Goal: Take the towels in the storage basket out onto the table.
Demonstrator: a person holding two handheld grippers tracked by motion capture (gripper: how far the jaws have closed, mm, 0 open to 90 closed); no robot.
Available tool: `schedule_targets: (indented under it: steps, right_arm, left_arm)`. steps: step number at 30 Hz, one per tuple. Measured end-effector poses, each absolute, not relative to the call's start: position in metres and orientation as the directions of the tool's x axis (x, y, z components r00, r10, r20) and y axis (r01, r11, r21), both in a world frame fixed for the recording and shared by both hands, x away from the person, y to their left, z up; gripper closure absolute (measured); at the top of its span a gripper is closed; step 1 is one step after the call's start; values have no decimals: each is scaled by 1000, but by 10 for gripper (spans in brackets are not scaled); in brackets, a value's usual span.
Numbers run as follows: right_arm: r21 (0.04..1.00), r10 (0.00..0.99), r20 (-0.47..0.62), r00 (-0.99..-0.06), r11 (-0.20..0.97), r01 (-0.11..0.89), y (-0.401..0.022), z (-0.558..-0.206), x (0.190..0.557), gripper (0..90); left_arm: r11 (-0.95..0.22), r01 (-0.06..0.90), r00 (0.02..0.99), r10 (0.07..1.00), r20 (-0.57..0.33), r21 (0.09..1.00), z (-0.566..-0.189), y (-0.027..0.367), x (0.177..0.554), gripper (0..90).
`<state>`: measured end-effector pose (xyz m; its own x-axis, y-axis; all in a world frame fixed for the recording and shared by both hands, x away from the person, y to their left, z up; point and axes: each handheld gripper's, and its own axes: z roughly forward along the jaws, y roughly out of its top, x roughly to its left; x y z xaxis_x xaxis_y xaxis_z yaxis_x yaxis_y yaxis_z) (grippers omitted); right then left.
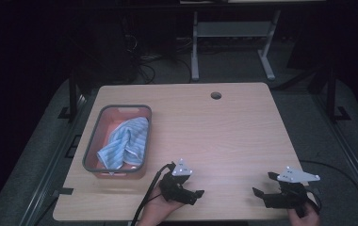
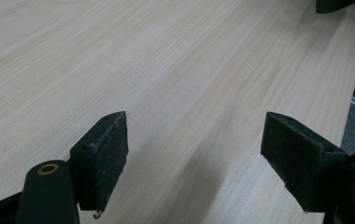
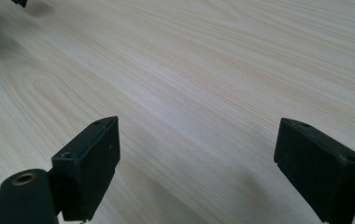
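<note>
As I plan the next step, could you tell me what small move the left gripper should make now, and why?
Probably it should lift and swing toward the blue striped cloth, which lies bunched in the red bin at the table's left. The left gripper rests near the front edge, its jaws wide open over bare wood, as are those of the right gripper; the left one sits nearer the bin.

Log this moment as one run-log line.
left gripper: open, empty | right gripper: open, empty | blue striped cloth: inside grey-rimmed pink plastic bin | light wooden table
</note>
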<state>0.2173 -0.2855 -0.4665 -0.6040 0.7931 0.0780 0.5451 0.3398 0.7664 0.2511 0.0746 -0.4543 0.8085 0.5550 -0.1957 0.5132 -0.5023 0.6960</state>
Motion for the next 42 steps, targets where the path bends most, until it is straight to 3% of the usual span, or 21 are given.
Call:
schedule_targets:
  steps: [24, 42]
  right_arm:
    - [783, 811, 93, -578, 298, 546, -289, -463, 214, 137]
    - [783, 820, 93, -565, 290, 551, -292, -464, 214, 137]
  left_arm:
    - [-519, 478, 835, 518, -184, 708, -429, 62, 256, 219]
    - [-535, 473, 850, 486, -203, 700, -401, 53, 280, 198]
